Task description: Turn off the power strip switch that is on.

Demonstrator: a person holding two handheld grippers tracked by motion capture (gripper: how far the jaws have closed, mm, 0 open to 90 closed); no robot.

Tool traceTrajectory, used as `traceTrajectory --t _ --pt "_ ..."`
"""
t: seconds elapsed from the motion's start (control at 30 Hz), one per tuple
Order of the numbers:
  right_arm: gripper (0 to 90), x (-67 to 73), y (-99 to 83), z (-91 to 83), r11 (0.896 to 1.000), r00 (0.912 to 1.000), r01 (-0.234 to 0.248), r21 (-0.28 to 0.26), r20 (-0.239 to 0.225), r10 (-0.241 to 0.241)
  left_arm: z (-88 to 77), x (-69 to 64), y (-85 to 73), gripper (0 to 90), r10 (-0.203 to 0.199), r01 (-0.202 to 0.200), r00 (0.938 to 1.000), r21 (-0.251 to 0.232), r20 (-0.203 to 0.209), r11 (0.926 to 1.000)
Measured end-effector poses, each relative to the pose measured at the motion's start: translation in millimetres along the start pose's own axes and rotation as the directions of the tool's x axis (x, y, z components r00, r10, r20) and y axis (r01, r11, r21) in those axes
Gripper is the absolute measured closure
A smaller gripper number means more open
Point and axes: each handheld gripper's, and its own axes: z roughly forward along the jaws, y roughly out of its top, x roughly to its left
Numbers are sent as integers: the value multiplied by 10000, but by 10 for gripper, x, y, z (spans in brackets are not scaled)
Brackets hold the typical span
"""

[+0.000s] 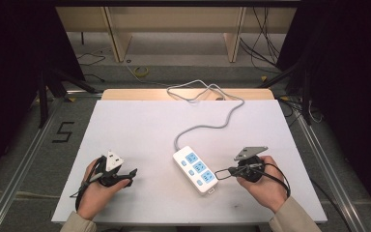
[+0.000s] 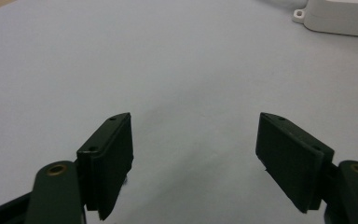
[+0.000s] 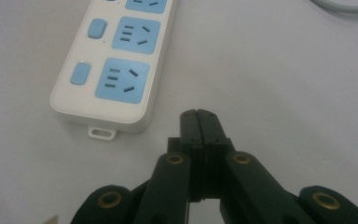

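A white sheet (image 1: 140,140) is covering the table and showing a strip of bare wood along its far edge (image 1: 125,94); the grey floor around it is carrying metal rails, loose cables and a painted number five (image 1: 64,131); pale wooden furniture legs are standing beyond, and dark curtains are closing in both sides. A white power strip (image 1: 196,169) with blue sockets is lying right of the sheet's centre, its grey cord (image 1: 207,123) snaking off toward the far edge. The right gripper (image 1: 221,173) is resting just beside the strip's near end, its jaws pressed together with nothing between them; in the right gripper view (image 3: 199,122) they are pointing past the strip's hanging tab. The left gripper (image 1: 131,175) is sitting well apart on the sheet's left side, its jaws standing wide over bare sheet (image 2: 193,156).
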Motion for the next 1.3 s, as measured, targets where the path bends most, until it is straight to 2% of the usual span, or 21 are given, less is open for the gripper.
traceTrajectory --t 1.3 --pt "900 87 142 42 9988 9988 232 436 -433 -213 -5 2 2 272 25 -25 10000 3 -1 10000"
